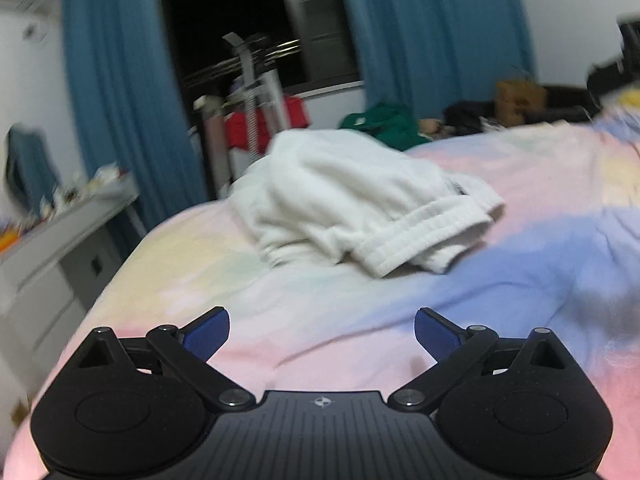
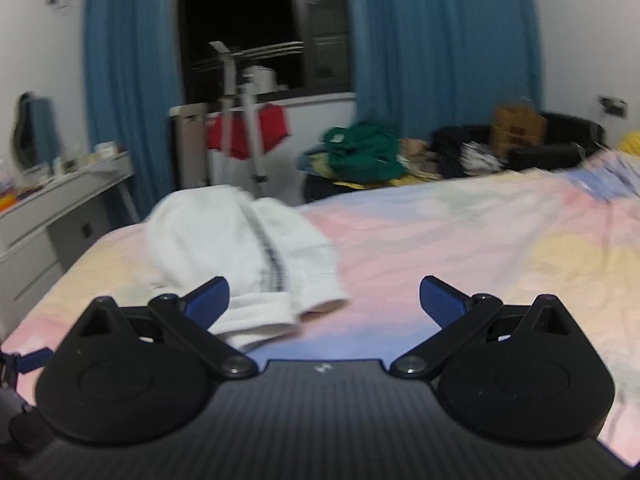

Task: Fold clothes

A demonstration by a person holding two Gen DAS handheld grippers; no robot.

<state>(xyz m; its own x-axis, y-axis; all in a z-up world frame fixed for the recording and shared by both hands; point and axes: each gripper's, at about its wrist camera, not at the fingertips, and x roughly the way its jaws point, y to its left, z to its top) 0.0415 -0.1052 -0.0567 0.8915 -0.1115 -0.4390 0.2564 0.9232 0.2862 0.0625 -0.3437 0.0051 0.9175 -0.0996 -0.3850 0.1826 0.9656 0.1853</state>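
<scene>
Left gripper (image 1: 322,334): blue-padded fingers (image 1: 208,336) spread wide, nothing between them, touching nothing. It hangs over the pastel pink, yellow and blue bedsheet (image 1: 540,248). Crumpled white fleece garment with a ribbed hem (image 1: 352,204) lies ahead of the jaws, slightly right of centre, apart from both fingertips (hem end points toward the gripper).

Right gripper (image 2: 324,302): also spread wide and empty. Same white garment (image 2: 240,248) sits ahead and to its left; the left blue pad (image 2: 208,300) overlaps the cloth's near edge in this view, contact can't be told. A dark striped seam runs down the garment. Bare sheet (image 2: 480,240) lies between the jaws and off to the right.

Room, left to right from the right wrist view: grey desk with drawers (image 2: 60,208) cluttered on top, blue curtains (image 2: 128,80) either side of a dark window (image 2: 248,20), a white metal drying rack (image 2: 240,112) with a red cloth (image 2: 272,124) hanging on it, a green clothing pile (image 2: 364,152) past the far edge of the bed, a brown paper bag (image 2: 518,124), a black sofa (image 2: 560,140) at far right. Both views are motion-blurred (small detail unreadable).
</scene>
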